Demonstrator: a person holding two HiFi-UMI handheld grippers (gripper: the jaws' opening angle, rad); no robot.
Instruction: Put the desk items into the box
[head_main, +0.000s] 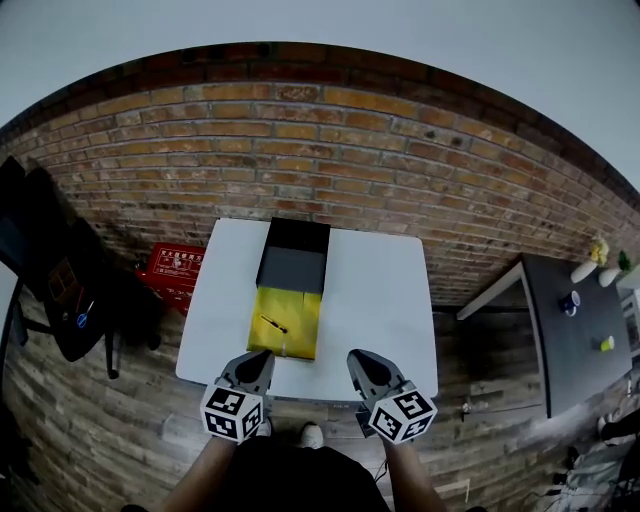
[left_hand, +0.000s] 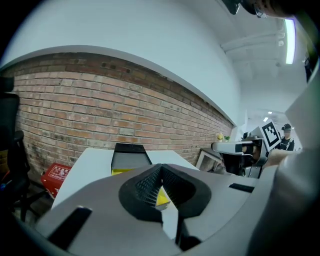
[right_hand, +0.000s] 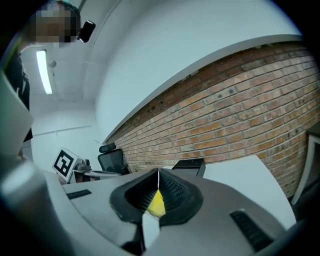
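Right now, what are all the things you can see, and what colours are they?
brick wall: one, reddish brown, behind the table
table: one, white, in the middle
box: one, yellow inside with a black part behind, on the table
small item: one, dark, inside the yellow box; too small to name
crate: one, red, on the floor left of the table
office chair: one, black, far left
side table: one, dark grey, on the right
cup: one, blue, on the side table
left gripper: one, grey, jaws together, empty
right gripper: one, grey, jaws together, empty
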